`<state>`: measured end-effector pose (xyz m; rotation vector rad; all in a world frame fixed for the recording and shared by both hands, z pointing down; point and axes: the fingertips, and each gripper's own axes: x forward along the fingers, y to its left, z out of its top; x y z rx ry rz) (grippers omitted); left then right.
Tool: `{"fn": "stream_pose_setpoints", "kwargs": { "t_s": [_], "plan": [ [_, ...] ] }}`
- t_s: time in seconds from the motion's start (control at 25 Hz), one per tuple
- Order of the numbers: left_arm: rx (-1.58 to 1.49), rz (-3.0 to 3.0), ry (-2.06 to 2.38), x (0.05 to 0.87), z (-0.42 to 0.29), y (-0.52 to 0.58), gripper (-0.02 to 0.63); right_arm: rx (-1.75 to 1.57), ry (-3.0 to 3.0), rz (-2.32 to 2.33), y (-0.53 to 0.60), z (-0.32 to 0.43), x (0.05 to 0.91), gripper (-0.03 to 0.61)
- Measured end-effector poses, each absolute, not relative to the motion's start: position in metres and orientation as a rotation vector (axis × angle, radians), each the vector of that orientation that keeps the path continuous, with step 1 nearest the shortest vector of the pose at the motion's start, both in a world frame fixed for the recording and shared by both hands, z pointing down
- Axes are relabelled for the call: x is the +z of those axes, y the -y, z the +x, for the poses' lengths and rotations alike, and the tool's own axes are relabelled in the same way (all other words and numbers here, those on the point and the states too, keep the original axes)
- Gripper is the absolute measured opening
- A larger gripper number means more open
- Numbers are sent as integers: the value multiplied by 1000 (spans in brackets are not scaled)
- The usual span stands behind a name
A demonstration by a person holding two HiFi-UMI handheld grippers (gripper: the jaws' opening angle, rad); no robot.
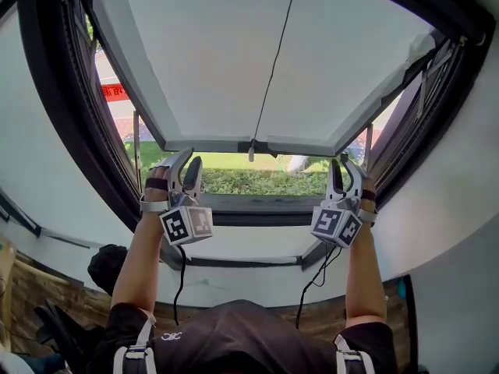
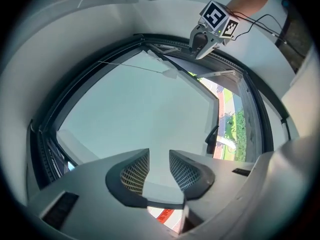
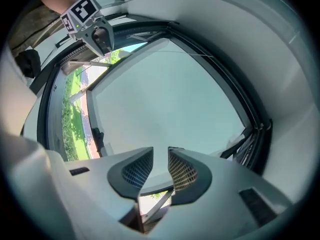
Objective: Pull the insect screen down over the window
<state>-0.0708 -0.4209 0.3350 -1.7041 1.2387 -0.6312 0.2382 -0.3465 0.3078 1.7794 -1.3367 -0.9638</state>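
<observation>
Left tool (image 1: 185,166) and right tool (image 1: 345,170) narrowly parted, empty, near the screen bar (image 1: 210,143). I'd grip both ends evenly, pulling level.

Cord (image 1: 274,68) before insect screen (image 1: 203,61) (hedge (image 1: 257,181) below)

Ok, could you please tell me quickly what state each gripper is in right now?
Left gripper: open, jaws apart, nothing gripped between them.
Right gripper: open, jaws slightly apart, nothing gripped between them.
</observation>
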Motion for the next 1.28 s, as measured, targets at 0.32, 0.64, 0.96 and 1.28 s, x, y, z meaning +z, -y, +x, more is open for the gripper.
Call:
{"fn": "stream_pose_setpoints", "kwargs": {
  "t_s": [0.32,0.64,0.96,1.28],
  "plan": [
    [-544,-1621,-1246,239,-84,426,138,-1064,1311,1797,342,257,239,86],
    [-495,-1505,-1232,123,-111,426,132,-1199,1300,1837,332,265,110,87],
    [-495,-1368,-1236,16,-125,423,132,-1252,1228,1773,323,257,14,95],
    [-591,-1285,-1265,-46,-142,432,140,-1183,1134,1736,329,283,-33,112]
  ]
}}
